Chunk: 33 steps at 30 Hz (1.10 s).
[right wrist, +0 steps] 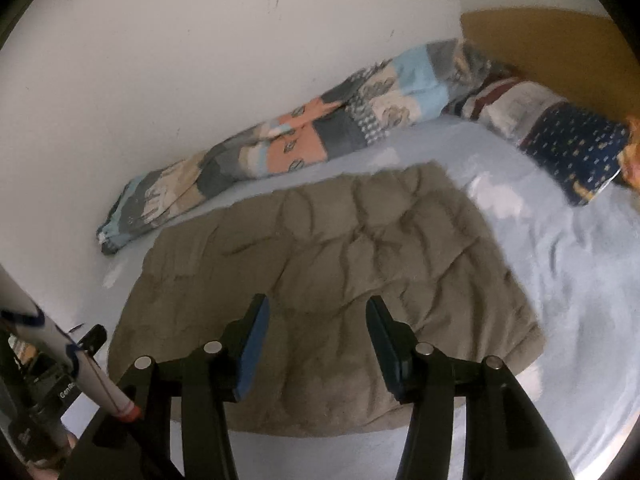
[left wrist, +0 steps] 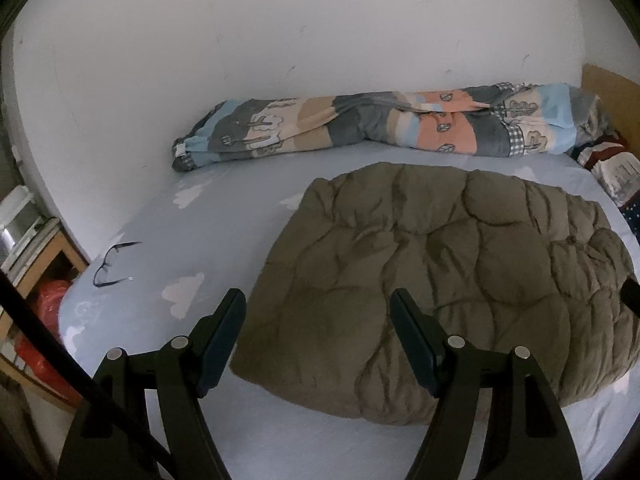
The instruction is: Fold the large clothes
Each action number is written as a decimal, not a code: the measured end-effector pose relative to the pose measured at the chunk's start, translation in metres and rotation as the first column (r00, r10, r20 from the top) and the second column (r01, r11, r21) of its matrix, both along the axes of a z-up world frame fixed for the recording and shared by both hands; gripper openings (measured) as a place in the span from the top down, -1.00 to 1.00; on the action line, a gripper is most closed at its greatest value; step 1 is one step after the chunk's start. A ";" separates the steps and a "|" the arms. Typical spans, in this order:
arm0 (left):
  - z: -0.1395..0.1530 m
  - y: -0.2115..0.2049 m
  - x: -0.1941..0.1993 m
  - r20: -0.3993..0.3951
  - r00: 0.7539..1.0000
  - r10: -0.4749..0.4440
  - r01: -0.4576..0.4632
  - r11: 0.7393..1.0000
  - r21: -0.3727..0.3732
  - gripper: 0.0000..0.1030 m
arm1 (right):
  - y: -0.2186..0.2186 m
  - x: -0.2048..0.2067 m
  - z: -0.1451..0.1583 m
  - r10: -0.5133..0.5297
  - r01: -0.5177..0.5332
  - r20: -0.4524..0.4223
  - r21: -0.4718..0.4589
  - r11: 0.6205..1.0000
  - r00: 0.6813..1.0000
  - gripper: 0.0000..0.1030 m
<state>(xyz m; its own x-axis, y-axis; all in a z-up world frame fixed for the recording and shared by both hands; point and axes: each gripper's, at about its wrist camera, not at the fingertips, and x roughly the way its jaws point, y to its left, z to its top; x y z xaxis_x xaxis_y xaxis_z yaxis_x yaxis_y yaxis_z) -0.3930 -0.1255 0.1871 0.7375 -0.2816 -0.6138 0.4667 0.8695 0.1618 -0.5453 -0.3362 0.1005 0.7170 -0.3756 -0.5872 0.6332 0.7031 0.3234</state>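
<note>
The quilted coat [right wrist: 320, 292] lay folded flat in the middle of the bed [right wrist: 568, 300]. Both the left tool [left wrist: 318, 312] and the right tool [right wrist: 316, 320] hung apart above its near edge, gripping nothing. A neat next fold probably called for pinching both near corners together.

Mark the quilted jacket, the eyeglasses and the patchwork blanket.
quilted jacket [right wrist: 320, 280]: right wrist view, middle of its top panel.
eyeglasses [left wrist: 110, 266]: left wrist view, frame front.
patchwork blanket [left wrist: 360, 124]: left wrist view, grey middle patch.
</note>
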 end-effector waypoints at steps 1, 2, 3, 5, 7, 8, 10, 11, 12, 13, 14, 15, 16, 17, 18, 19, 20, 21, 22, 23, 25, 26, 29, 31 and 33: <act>0.002 0.003 -0.001 0.014 1.000 0.008 -0.008 1.000 -0.005 -0.43 | 0.000 0.003 -0.001 0.005 -0.005 -0.005 0.005 1.000 1.000 -0.08; 0.001 0.006 -0.002 0.023 1.000 0.017 -0.017 1.000 0.000 -0.43 | 0.001 0.003 -0.001 0.001 -0.001 -0.006 0.005 1.000 1.000 -0.08; -0.001 0.007 -0.002 0.020 1.000 0.016 -0.016 1.000 0.004 -0.43 | 0.001 0.004 0.000 -0.003 0.003 0.005 0.014 1.000 1.000 -0.08; -0.008 0.008 -0.001 0.017 1.000 0.007 -0.007 1.000 0.015 -0.43 | 0.000 0.006 -0.001 -0.005 0.004 0.026 0.037 0.999 1.000 -0.08; -0.018 0.005 0.003 0.033 0.999 0.007 -0.008 0.999 0.046 -0.43 | 0.004 0.013 -0.005 -0.013 0.012 0.016 0.046 0.999 1.000 -0.08; -0.022 0.003 0.007 0.031 1.000 0.007 -0.008 0.998 0.054 -0.43 | 0.005 0.020 -0.008 -0.010 0.009 0.010 0.054 0.999 1.000 -0.08; -0.030 0.000 0.016 -0.001 1.000 0.009 -0.009 0.999 0.046 -0.43 | 0.010 0.033 -0.011 -0.007 0.007 -0.012 0.054 0.999 1.000 -0.08; -0.034 -0.001 0.020 -0.009 1.000 0.011 -0.011 0.999 0.038 -0.43 | 0.011 0.038 -0.012 -0.002 0.003 -0.024 0.048 0.999 1.000 -0.08; -0.038 -0.004 0.023 -0.020 1.000 0.013 -0.012 0.999 0.041 -0.43 | 0.013 0.044 -0.012 0.007 -0.006 -0.038 0.042 0.999 0.999 -0.08; -0.043 -0.007 0.026 -0.041 0.999 0.009 -0.008 0.999 0.043 -0.43 | 0.014 0.046 -0.013 0.011 -0.009 -0.047 0.038 0.999 0.999 -0.08; -0.047 -0.008 0.027 -0.060 0.998 -0.001 0.003 1.000 0.030 -0.43 | 0.014 0.047 -0.013 0.008 -0.006 -0.048 0.039 0.999 0.999 -0.08; -0.052 -0.011 0.026 -0.068 0.998 -0.013 0.016 0.999 0.031 -0.43 | 0.013 0.046 -0.012 0.000 0.002 -0.044 0.040 0.999 0.999 -0.08; -0.057 -0.014 0.026 -0.073 0.997 -0.025 0.028 0.999 0.046 -0.43 | 0.012 0.048 -0.013 -0.005 0.006 -0.038 0.036 0.999 0.999 -0.08; -0.061 -0.017 0.024 -0.073 0.997 -0.036 0.040 0.997 0.059 -0.43 | 0.012 0.049 -0.015 -0.017 0.019 -0.041 0.029 0.999 0.999 -0.08; -0.067 -0.020 0.023 -0.069 0.997 -0.045 0.050 0.996 0.072 -0.43 | 0.012 0.049 -0.017 -0.035 0.036 -0.052 0.020 0.999 0.998 -0.08; -0.070 -0.022 0.024 -0.081 0.996 -0.042 0.049 0.996 0.081 -0.43 | 0.012 0.051 -0.021 -0.049 0.050 -0.065 0.013 0.999 0.997 -0.08; -0.072 -0.024 0.025 -0.105 0.993 -0.046 0.054 0.996 0.076 -0.43 | 0.011 0.054 -0.028 -0.058 0.059 -0.085 0.011 0.998 0.995 -0.08; -0.074 -0.026 0.026 -0.118 0.991 -0.058 0.066 0.996 0.062 -0.43 | 0.009 0.057 -0.035 -0.062 0.065 -0.107 0.022 0.998 0.992 -0.08; -0.076 -0.029 0.024 -0.108 0.992 -0.062 0.071 0.994 0.078 -0.43 | 0.007 0.057 -0.040 -0.065 0.069 -0.113 0.034 0.997 0.991 -0.08; -0.078 -0.033 0.023 -0.097 0.993 -0.066 0.075 0.992 0.100 -0.43 | 0.006 0.058 -0.044 -0.068 0.073 -0.117 0.035 0.997 0.991 -0.08; -0.085 -0.041 0.021 -0.096 0.992 -0.081 0.095 0.985 0.145 -0.43 | 0.005 0.063 -0.053 -0.077 0.081 -0.160 0.022 0.996 0.984 -0.08; -0.089 -0.043 0.022 -0.102 0.992 -0.079 0.095 0.983 0.156 -0.43 | 0.004 0.067 -0.057 -0.069 0.075 -0.179 0.027 0.997 0.981 -0.08; -0.095 -0.045 0.024 -0.115 0.991 -0.073 0.090 0.983 0.158 -0.43 | 0.001 0.075 -0.070 -0.059 0.068 -0.234 0.032 0.997 0.970 -0.10; -0.096 -0.046 0.024 -0.113 0.991 -0.072 0.090 0.983 0.162 -0.43 | 0.003 0.081 -0.076 -0.054 0.058 -0.268 0.008 0.998 0.962 -0.11; -0.093 -0.046 0.022 -0.097 0.993 -0.070 0.084 0.985 0.151 -0.43 | 0.004 0.084 -0.079 -0.043 0.040 -0.297 -0.016 0.999 0.954 -0.11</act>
<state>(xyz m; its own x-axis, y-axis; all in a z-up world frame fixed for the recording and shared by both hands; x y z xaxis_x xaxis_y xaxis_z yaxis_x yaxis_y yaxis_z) -0.3713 -0.1710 0.0943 0.6566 -0.2321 -0.7176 0.5503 0.7981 0.2454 -0.4612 -0.3319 0.0213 0.4944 -0.4085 -0.7673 0.7285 0.6763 0.1094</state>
